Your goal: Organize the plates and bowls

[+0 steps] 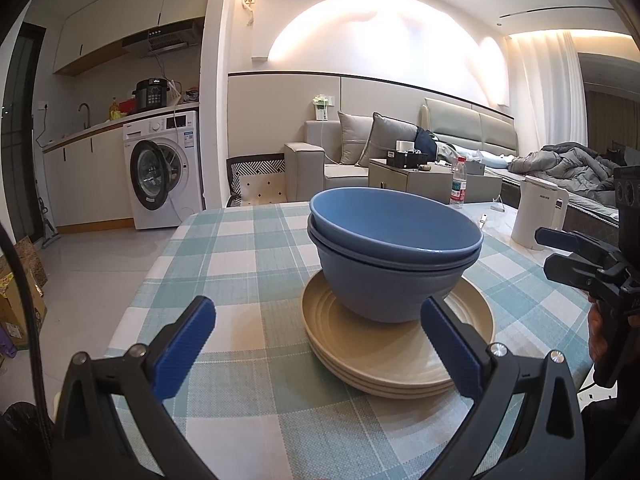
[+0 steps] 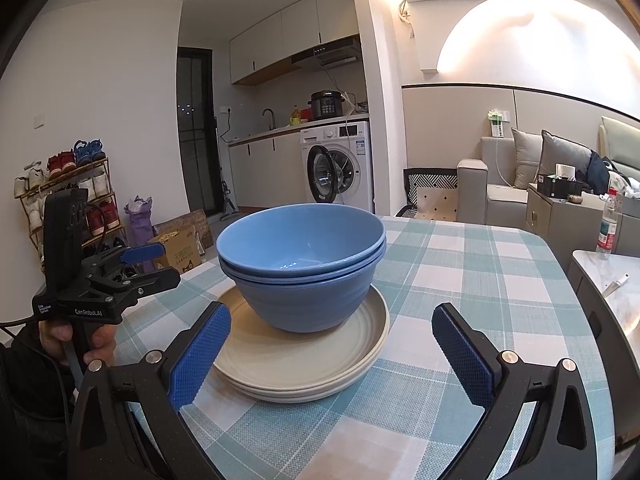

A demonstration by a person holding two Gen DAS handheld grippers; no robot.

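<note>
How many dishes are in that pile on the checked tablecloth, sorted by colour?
Blue bowls: 2, nested one inside the other.
Beige plates: 3, judging by the stacked rims, under the bowls.
Total: 5 dishes in one stack.

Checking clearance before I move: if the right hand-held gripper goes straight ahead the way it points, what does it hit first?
Most likely the plates: the open right hand-held gripper points at the stack, with its near rim between the fingers. The bowls sit further on; depth is hard to judge.
</note>
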